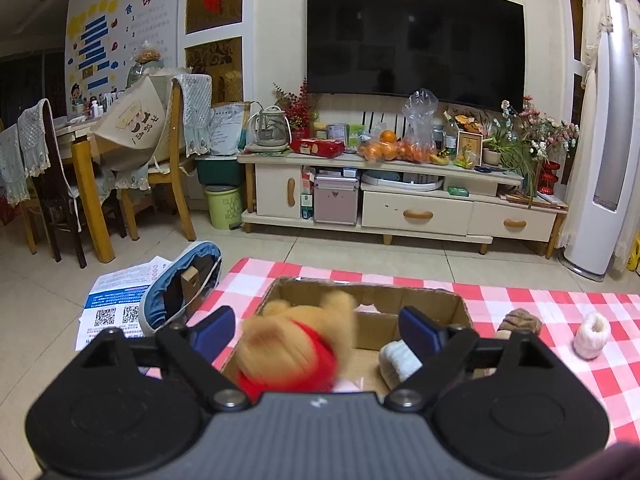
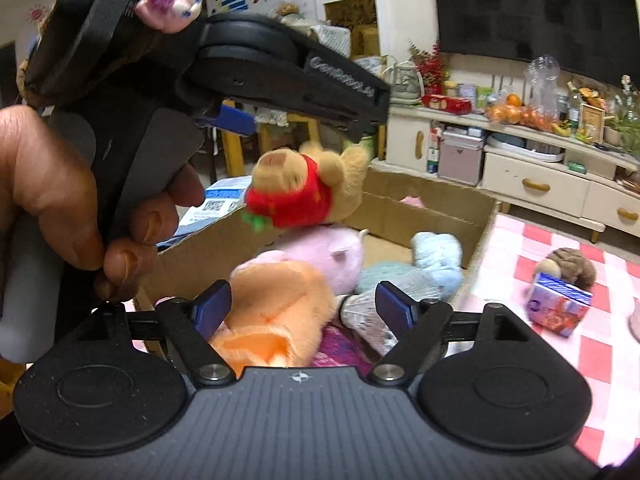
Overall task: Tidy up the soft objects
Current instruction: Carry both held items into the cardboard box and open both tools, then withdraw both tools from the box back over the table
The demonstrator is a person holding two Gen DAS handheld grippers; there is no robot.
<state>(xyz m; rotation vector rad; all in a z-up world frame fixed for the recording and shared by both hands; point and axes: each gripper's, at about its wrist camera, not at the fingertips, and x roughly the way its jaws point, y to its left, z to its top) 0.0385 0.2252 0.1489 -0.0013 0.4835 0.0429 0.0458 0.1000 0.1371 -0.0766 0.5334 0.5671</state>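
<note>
The cardboard box (image 2: 424, 216) sits on the checkered cloth; above it the bear plush (image 2: 304, 192) tumbles free below the wide-open left gripper (image 1: 316, 326). The right gripper (image 2: 304, 304), jaws spread, holds nothing; the brown plush (image 2: 576, 266) lies rightward, nearer it.

Chinese characters 食, 饮, 好 on the wall poster (image 1: 120, 36), "CLEAN" on the green bin (image 1: 225, 207), QR codes on the floor leaflet (image 1: 116, 308)

Indoor light, even and moderately bright, soft shadows only. Strong fisheye bowing: television (image 1: 416, 38) edges curve, corners vignette dark. Yellow bear in red shirt (image 1: 298, 344) smeared by motion blur in both views. Hand (image 2: 76, 200) left of it close, soft-focused.
</note>
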